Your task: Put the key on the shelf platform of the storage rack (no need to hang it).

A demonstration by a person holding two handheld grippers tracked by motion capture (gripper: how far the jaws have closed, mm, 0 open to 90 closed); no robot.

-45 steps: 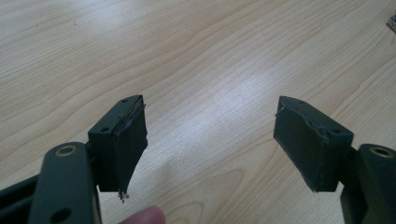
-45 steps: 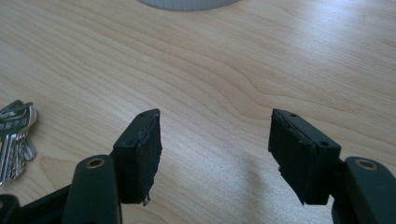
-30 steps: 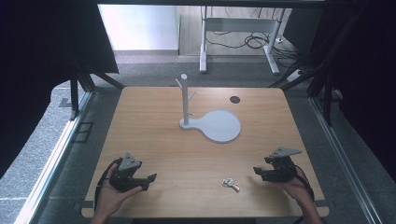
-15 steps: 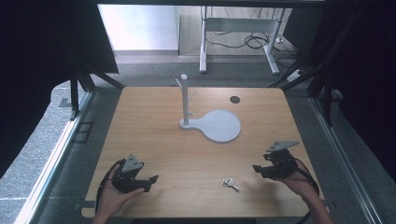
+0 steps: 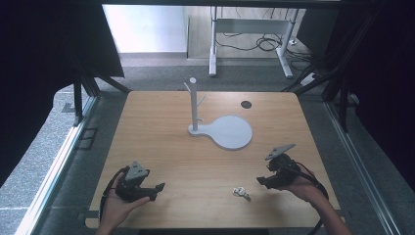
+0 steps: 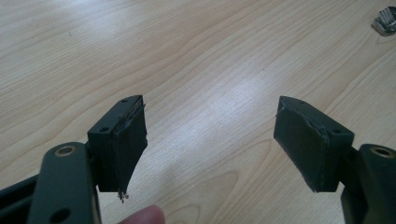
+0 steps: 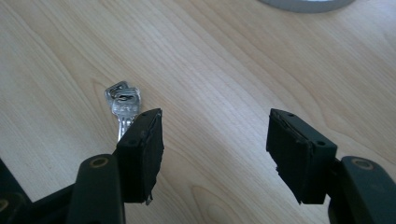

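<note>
Keys (image 7: 122, 105) lie partly hidden behind right gripper (image 7: 215, 140); both grippers' jaws gape empty.

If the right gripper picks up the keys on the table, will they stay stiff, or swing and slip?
The keys look like thin metal pieces joined at a ring, so they would probably dangle and swing. They lie flat on the smooth wooden table, so they may slide when pushed. They look small, so probably light.
</note>
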